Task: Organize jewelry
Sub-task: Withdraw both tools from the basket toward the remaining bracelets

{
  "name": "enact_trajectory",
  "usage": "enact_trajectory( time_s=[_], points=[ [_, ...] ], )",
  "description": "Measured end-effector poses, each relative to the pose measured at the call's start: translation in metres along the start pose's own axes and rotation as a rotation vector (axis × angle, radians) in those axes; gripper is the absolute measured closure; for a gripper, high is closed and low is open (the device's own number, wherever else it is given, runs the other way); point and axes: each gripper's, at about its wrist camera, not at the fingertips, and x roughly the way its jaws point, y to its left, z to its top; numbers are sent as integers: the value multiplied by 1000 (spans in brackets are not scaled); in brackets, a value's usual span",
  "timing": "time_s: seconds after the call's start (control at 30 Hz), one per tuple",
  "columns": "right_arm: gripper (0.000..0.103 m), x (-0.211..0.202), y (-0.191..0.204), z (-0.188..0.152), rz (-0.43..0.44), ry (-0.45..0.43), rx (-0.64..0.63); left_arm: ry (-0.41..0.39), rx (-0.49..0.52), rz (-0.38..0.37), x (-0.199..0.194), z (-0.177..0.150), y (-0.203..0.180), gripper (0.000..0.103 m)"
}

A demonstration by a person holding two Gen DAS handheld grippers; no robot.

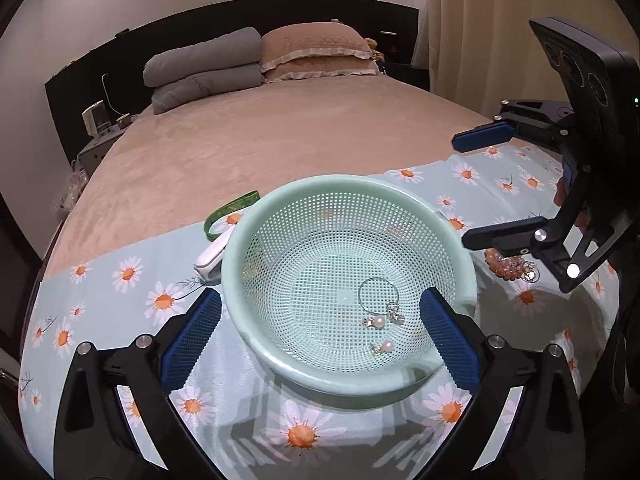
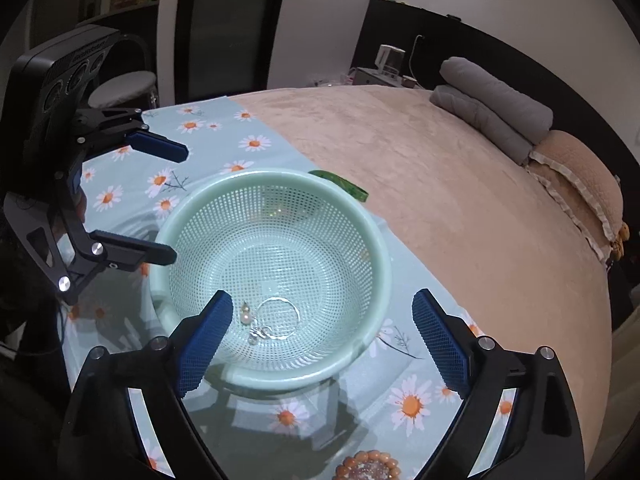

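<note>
Item: pale green mesh colander [image 1: 460,240], standing on the daisy-print cloth [image 1: 120,280] spread over the bed [image 1: 240,140]. Contents, as I see them: one thin hoop ring [image 1: 378,294], two pearl earrings [image 1: 376,322]. Beside it, on the cloth: orange bead bracelet [image 1: 506,266], green bangle [image 1: 228,214], white case [image 1: 212,256]. My left gripper [image 1: 320,336] has its tongs apart, straddling the colander; my right gripper [image 2: 322,338] likewise has its tongs spread, holding nothing.

Mint mesh basket [image 1: 460,276] holds a silver hoop [image 1: 378,295] and two pearl earrings [image 1: 378,322]; bead bracelet [image 1: 508,266] lies beside it.
</note>
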Motion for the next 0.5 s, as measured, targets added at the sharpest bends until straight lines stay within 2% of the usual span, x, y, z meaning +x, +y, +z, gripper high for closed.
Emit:
enact_trajectory(
  time_s=[0.1,0.27,0.5],
  points=[
    [16,-7,-7,-12,-36,24,11,25,4,11,0,1,-2,6],
    [16,-22,-14,-35,-71,48,36,18,6,-11,-8,1,-9,6],
    [16,-45,-21,-69,-103,61,87,24,52,5,-14,5,-31,6]
  ],
)
